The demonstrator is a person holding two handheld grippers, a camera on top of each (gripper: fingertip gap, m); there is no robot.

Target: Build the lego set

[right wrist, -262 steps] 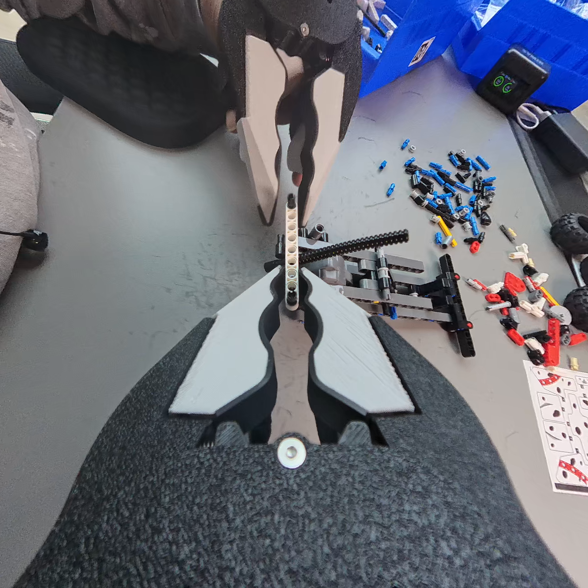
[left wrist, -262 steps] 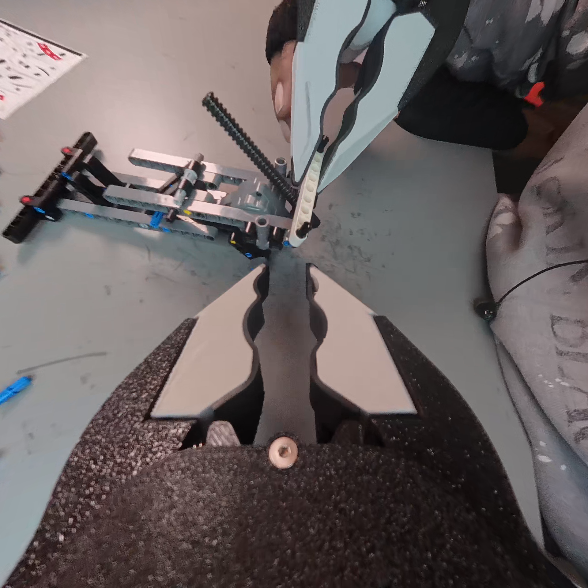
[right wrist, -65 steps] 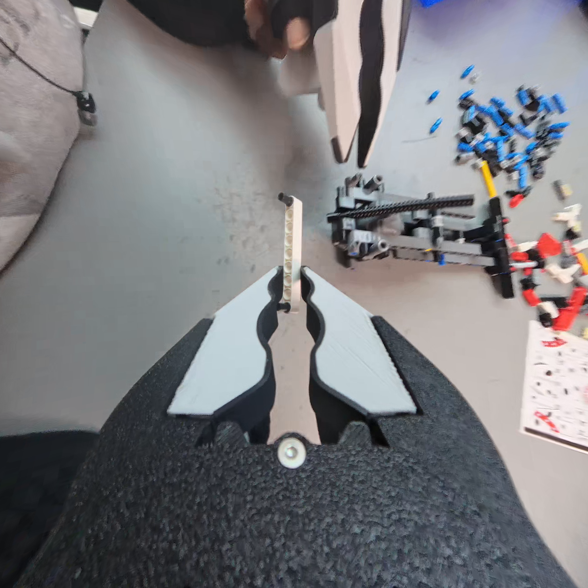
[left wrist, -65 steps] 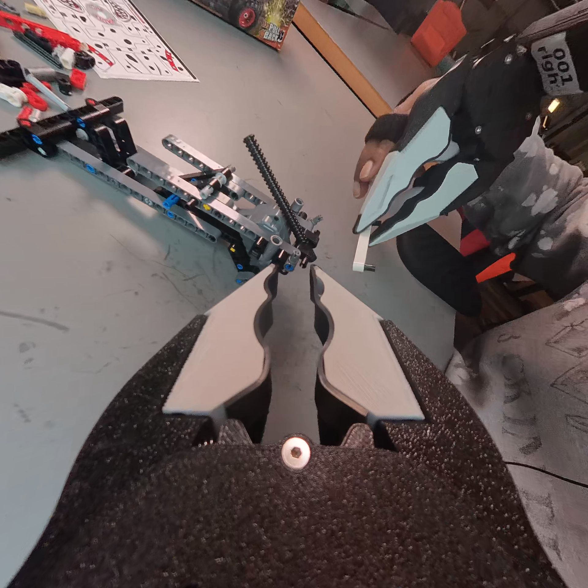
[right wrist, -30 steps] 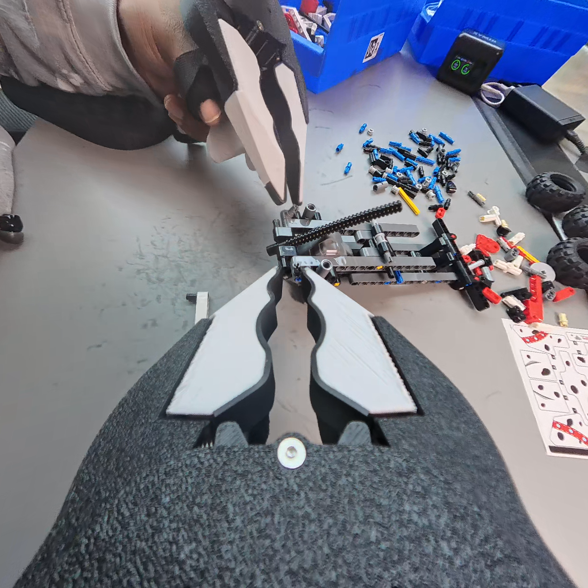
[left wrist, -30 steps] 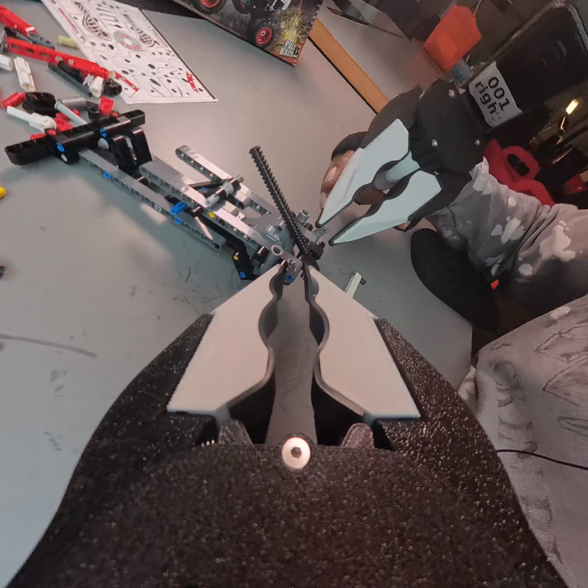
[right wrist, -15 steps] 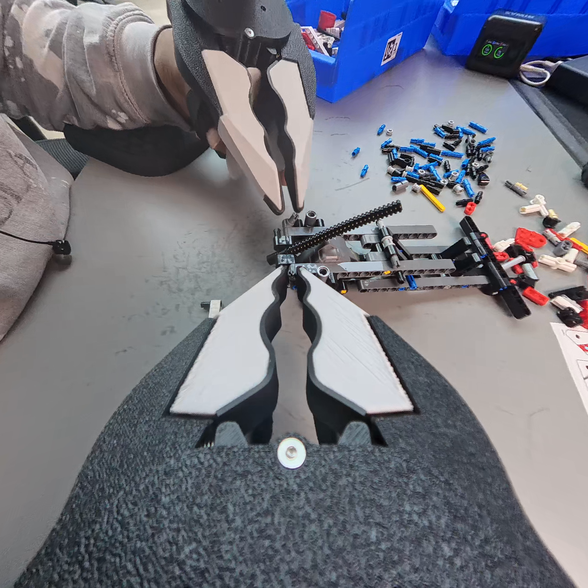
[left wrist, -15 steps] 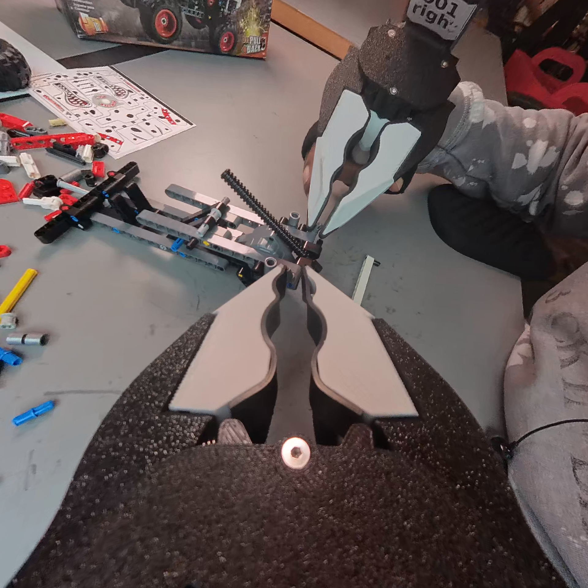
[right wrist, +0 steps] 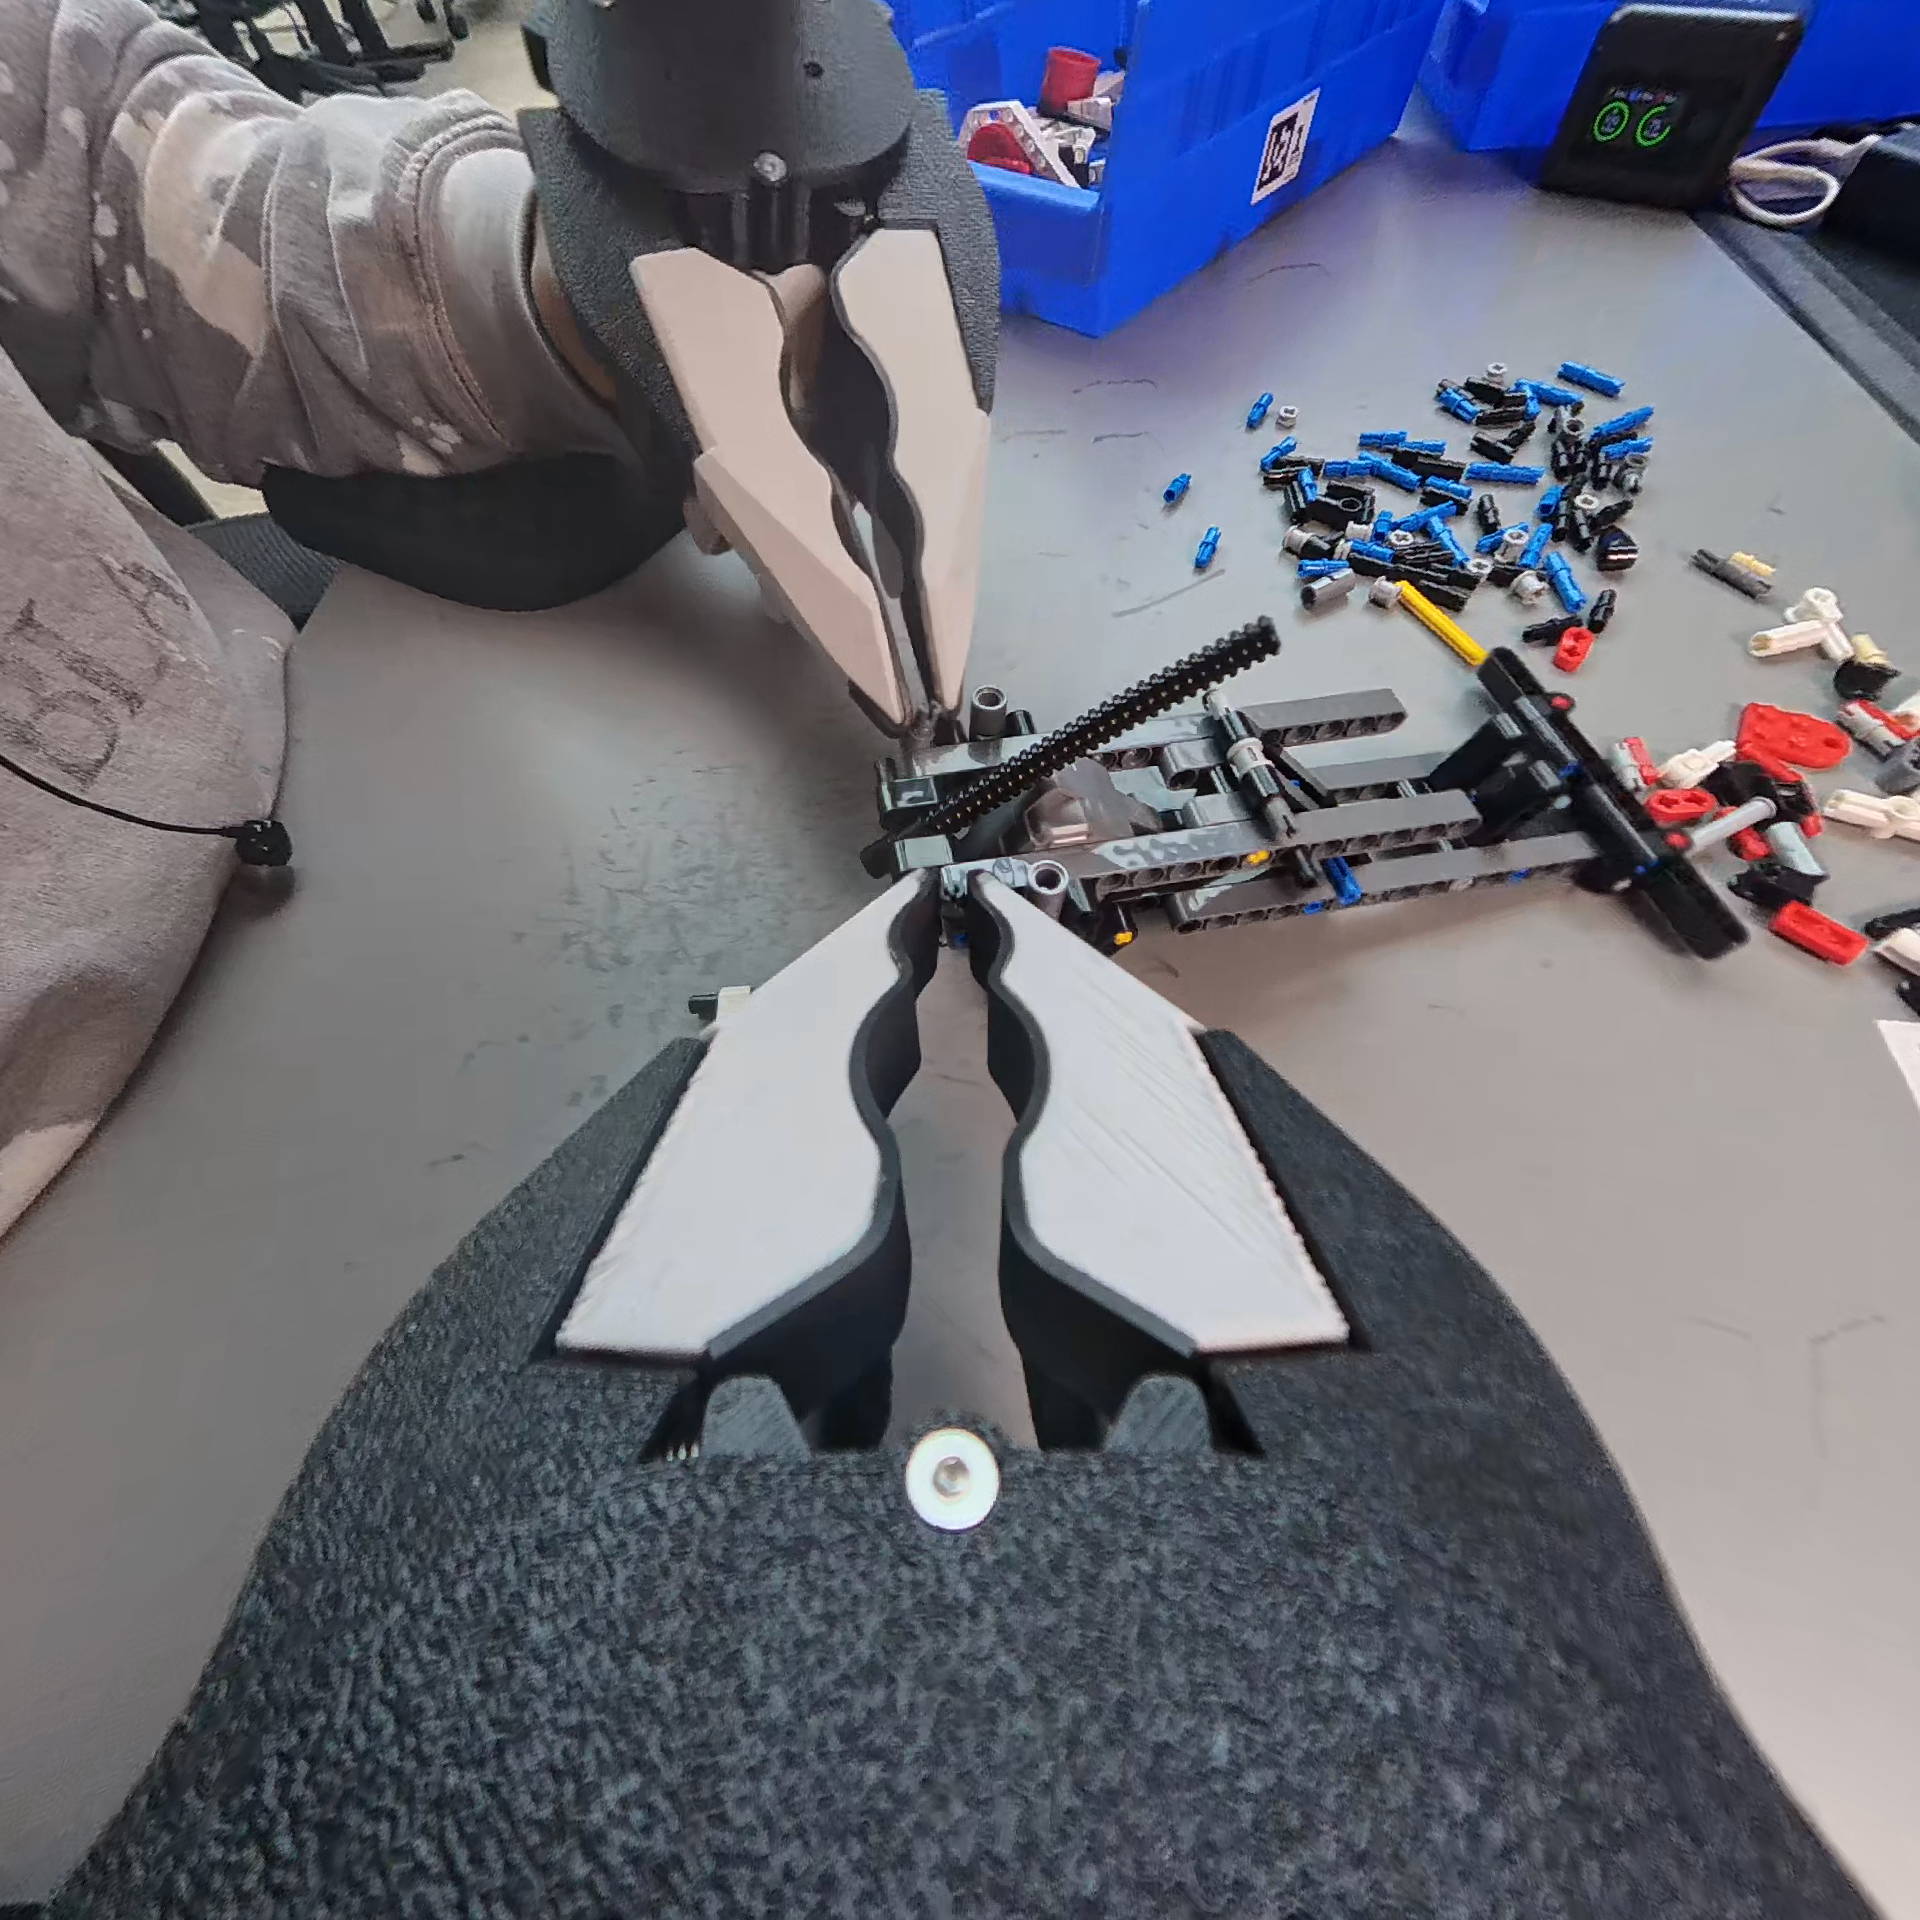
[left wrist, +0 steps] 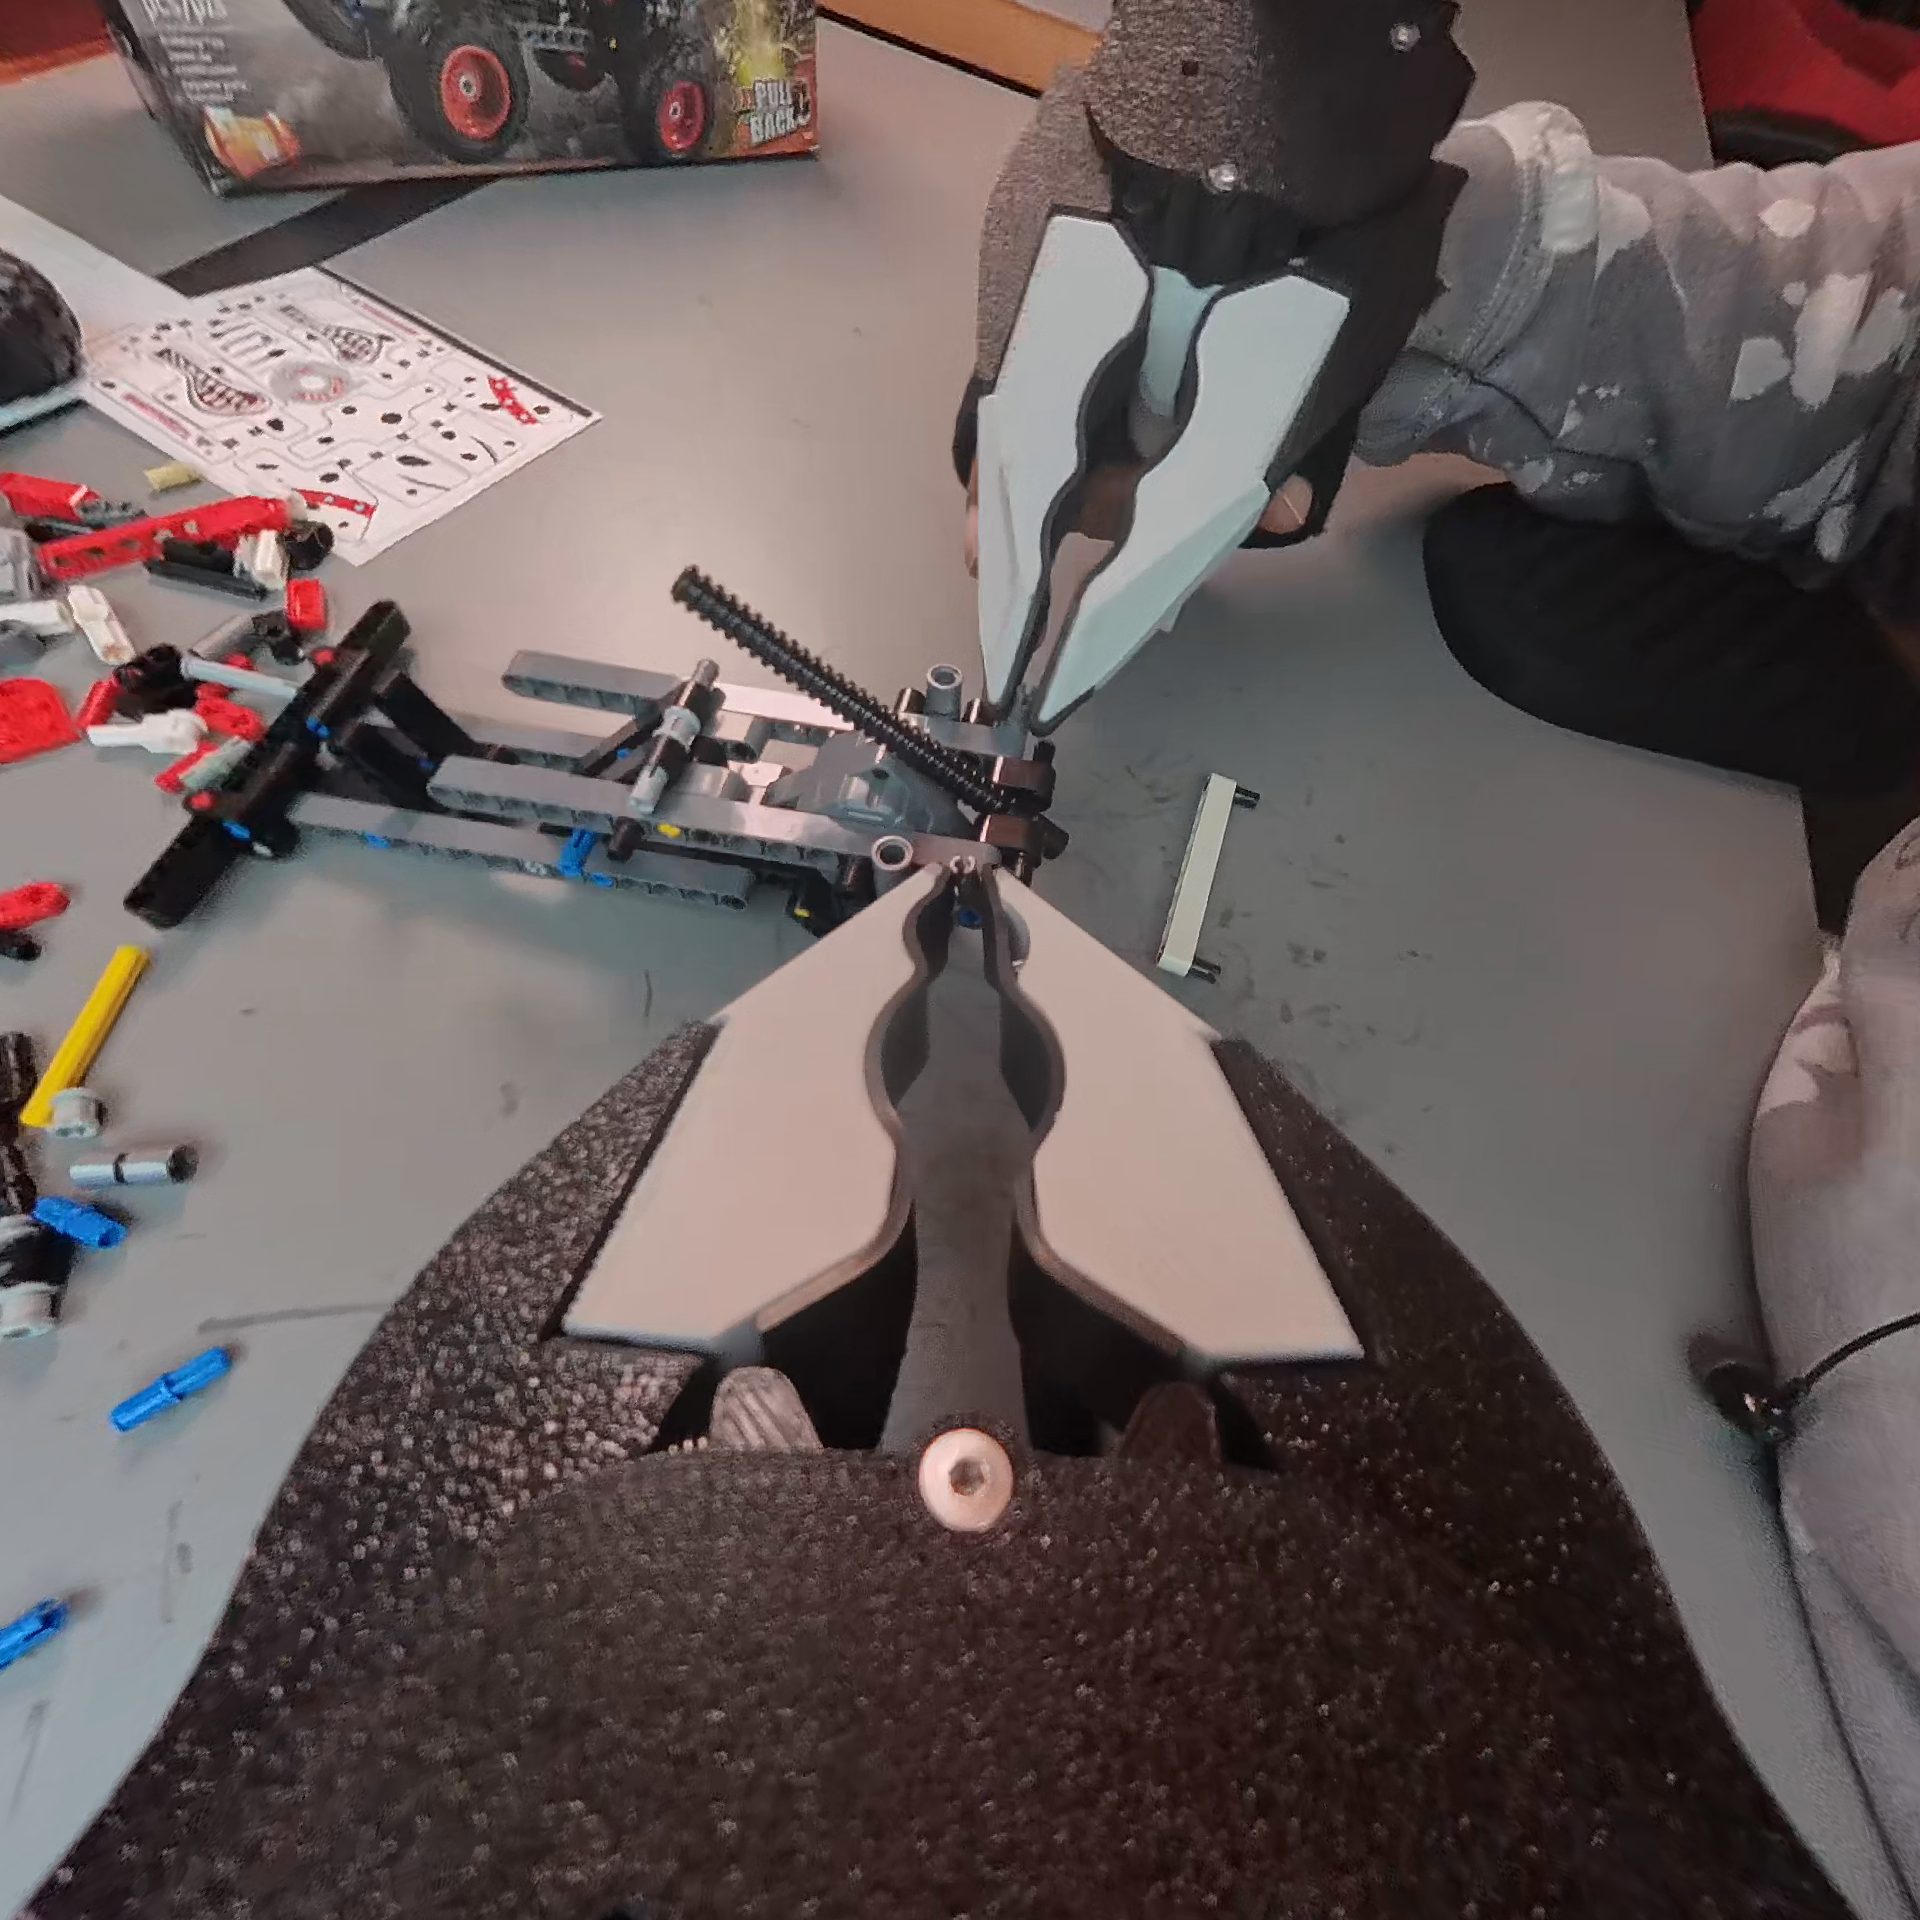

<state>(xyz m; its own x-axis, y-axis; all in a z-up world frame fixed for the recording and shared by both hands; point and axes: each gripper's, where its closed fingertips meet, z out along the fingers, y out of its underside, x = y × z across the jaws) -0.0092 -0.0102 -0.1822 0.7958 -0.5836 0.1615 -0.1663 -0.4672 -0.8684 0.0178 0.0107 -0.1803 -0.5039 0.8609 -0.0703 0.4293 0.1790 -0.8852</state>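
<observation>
The grey and black lego chassis (left wrist: 665,800) lies flat on the grey table, with a black toothed rod (left wrist: 831,686) slanting across it. My left gripper (left wrist: 961,883) is shut on a small grey-and-blue connector at the chassis's near end corner. My right gripper (left wrist: 1023,712) comes down from above and pinches the opposite corner of the same end. In the right wrist view the chassis (right wrist: 1299,821) runs off to the right, with my right gripper (right wrist: 951,888) shut on its end and the left gripper (right wrist: 920,712) across from it. A white beam (left wrist: 1205,873) lies loose beside that end.
Blue and black pins (right wrist: 1455,509) are scattered at the back right. Red and white parts (left wrist: 156,582) lie by the chassis's far end. A sticker sheet (left wrist: 312,405), the set's box (left wrist: 468,83), blue bins (right wrist: 1143,156) and a small screen device (right wrist: 1662,114) ring the table.
The right gripper has let go of the white beam, which now lies on the table. Both grippers have moved in and shut on the chassis's end.
</observation>
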